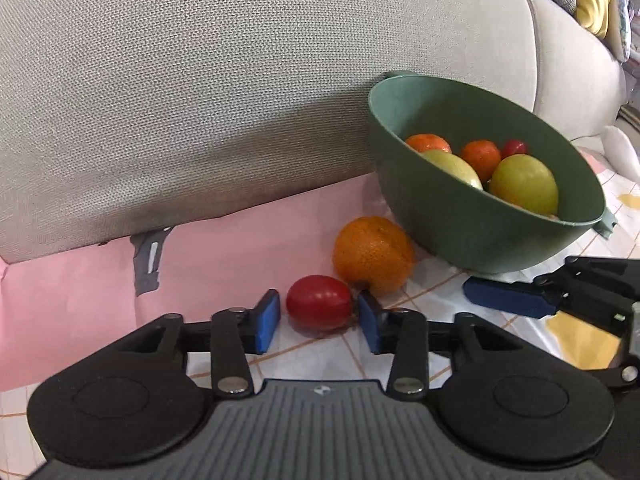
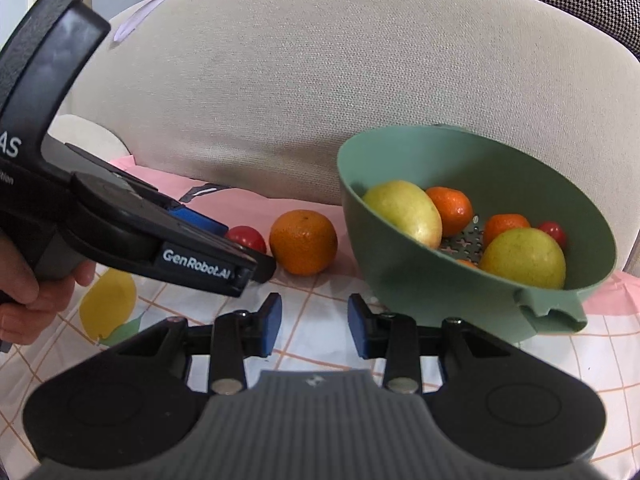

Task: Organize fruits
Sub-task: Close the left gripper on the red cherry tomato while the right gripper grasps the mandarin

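Note:
A red cherry tomato (image 1: 319, 300) lies on the cloth between the blue pads of my left gripper (image 1: 319, 320). The right pad is at its side and a thin gap shows at the left pad (image 1: 269, 318). A mandarin (image 1: 372, 256) sits just behind the tomato. To the right stands a green bowl (image 1: 460, 236) holding two yellow-green fruits, mandarins and a small tomato. In the right wrist view my right gripper (image 2: 314, 320) is open and empty in front of the bowl (image 2: 400, 276). There the left gripper (image 2: 240, 264) half hides the tomato (image 2: 249, 237) beside the mandarin (image 2: 303, 242).
A beige sofa cushion (image 1: 240, 80) rises right behind the fruit and the bowl. A pink cloth (image 1: 80, 300) and a checked cloth with yellow lemon prints (image 2: 108, 304) cover the surface. A person's hand (image 2: 24, 304) holds the left gripper at the left edge.

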`<state>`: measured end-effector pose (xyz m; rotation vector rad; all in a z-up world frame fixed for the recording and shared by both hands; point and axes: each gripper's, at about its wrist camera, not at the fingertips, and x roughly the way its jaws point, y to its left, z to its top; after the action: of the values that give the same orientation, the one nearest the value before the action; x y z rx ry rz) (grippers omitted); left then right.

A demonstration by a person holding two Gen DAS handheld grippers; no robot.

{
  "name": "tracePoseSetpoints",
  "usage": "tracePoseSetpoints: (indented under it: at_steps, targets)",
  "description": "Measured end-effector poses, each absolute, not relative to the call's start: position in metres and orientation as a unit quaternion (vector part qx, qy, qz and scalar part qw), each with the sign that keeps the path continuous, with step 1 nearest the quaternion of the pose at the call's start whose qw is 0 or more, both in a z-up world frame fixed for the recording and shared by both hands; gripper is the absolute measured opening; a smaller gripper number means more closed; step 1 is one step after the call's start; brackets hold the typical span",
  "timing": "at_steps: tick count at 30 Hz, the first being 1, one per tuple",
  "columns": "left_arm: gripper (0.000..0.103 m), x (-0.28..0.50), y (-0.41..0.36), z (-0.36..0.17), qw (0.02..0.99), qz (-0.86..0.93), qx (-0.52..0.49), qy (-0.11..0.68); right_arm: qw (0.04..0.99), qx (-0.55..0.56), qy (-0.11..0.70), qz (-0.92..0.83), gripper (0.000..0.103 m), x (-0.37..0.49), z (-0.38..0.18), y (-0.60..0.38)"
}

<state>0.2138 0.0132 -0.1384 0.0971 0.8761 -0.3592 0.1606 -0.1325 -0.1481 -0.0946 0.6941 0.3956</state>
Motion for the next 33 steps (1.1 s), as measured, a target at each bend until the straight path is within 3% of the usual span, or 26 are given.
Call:
tracePoseSetpoints:
  at_steps: [14, 31, 33]
  targets:
    - [0.041, 0.204, 0.023, -0.129, 0.892, -0.135, 0.031, 0.431, 0.925, -0.038, 0.332, 0.181, 0.034, 0.158, -0.147, -0.13]
    - [0.041, 0.165, 0.066, -0.12, 0.915, -0.044, -0.057, 0.396, 0.949, -0.042, 0.304, 0.077, 0.036, 0.158, -0.138, -0.087]
    - [0.041, 0.163, 0.07, -0.122, 0.916, -0.034, -0.06, 0.395, 0.949, -0.04, 0.305, 0.069, 0.04, 0.16, -0.14, -0.082]
